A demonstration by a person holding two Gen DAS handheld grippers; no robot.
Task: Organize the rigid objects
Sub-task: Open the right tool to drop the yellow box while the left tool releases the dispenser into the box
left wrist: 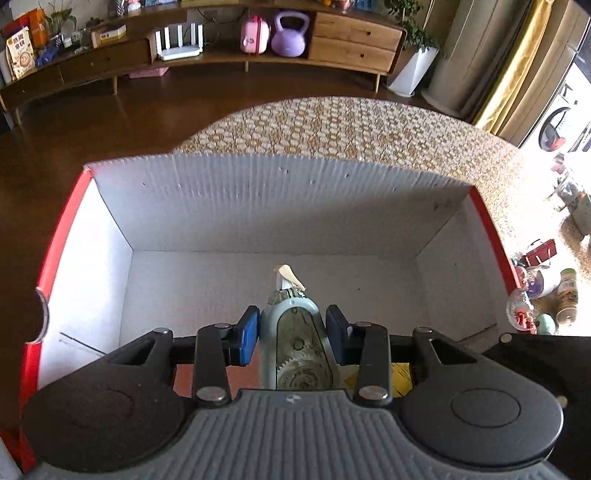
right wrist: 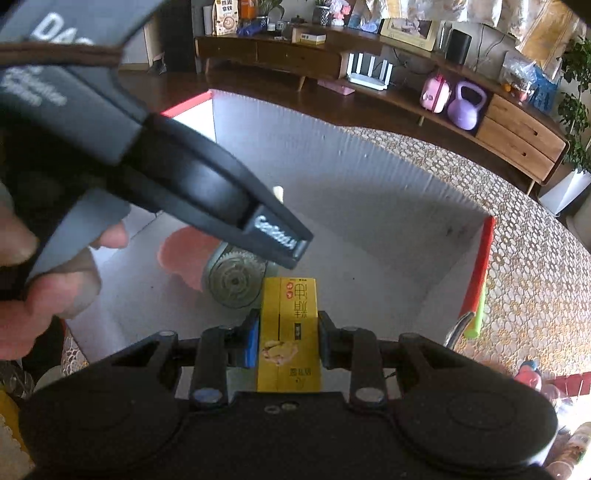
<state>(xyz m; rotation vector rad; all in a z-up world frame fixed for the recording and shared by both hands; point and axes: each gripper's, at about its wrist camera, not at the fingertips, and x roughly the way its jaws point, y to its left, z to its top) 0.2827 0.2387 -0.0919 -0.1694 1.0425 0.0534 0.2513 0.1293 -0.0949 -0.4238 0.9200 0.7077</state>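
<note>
My left gripper is shut on a grey correction-tape dispenser with clear gears and a pale tip, held low inside a white cardboard box with red edges. My right gripper is shut on a small yellow carton printed with red characters, also held over the box floor. In the right wrist view the left gripper's black body crosses the upper left, with a hand on its handle, and the dispenser's gear end shows beneath it. Something pink lies blurred on the box floor.
The box sits on a patterned woven mat on a dark wood floor. A long wooden cabinet stands at the back with a purple kettlebell. Several small toys and jars lie right of the box. A green stick leans at the box's right edge.
</note>
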